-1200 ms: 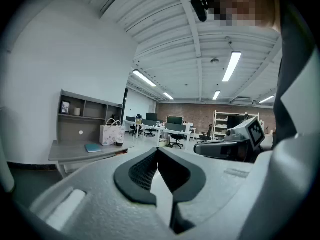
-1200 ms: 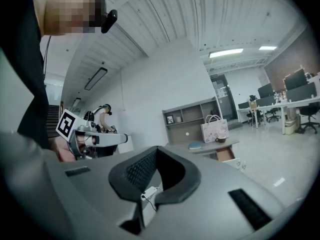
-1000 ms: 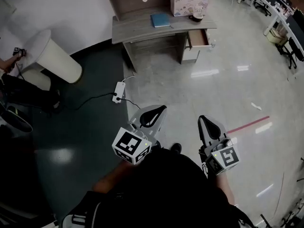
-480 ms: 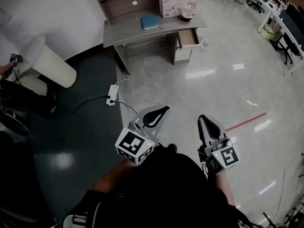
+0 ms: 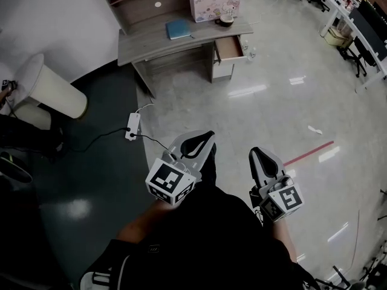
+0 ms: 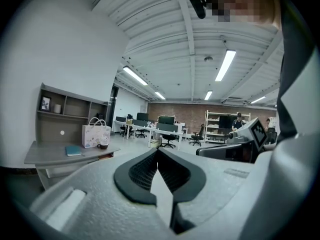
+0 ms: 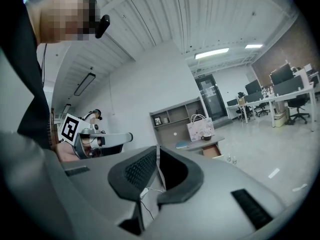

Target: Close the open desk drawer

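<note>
Sliding leftward in the head view, has the grey wooden desk (image 5: 145,41) come nearer?
— No: its open brown drawer (image 5: 230,48) stays well apart; left claw (image 5: 204,138), right claw (image 5: 257,152) clenched, empty.

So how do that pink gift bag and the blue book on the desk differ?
The pale pink paper gift bag stands upright; the blue book lies flat. The bag is larger than the book and nearer the open drawer. Both rest on the grey desk.
</note>
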### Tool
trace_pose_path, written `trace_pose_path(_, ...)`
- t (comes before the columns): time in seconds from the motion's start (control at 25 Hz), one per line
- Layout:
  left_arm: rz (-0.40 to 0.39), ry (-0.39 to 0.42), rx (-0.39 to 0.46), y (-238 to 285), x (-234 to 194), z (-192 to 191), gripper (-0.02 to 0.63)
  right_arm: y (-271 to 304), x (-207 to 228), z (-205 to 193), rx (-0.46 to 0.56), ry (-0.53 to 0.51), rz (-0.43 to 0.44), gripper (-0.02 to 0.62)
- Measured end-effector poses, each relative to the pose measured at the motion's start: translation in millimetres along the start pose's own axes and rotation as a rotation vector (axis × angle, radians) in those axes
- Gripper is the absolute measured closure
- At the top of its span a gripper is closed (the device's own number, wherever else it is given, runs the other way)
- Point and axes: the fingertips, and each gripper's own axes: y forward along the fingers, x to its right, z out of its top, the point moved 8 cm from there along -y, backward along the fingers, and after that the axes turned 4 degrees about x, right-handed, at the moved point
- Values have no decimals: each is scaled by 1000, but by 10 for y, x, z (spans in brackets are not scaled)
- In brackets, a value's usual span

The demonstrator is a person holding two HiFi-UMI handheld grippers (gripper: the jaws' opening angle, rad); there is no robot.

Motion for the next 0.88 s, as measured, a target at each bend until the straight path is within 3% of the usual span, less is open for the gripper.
trace_pose_path(0.32, -11, -17, 11, 757, -685, -12, 597, 664, 657, 116, -20, -15, -36, 566)
trace_pose_path(0.88, -109, -23, -1, 2339, -2210, 300, 597, 2380, 1879, 610, -36, 26, -112, 566)
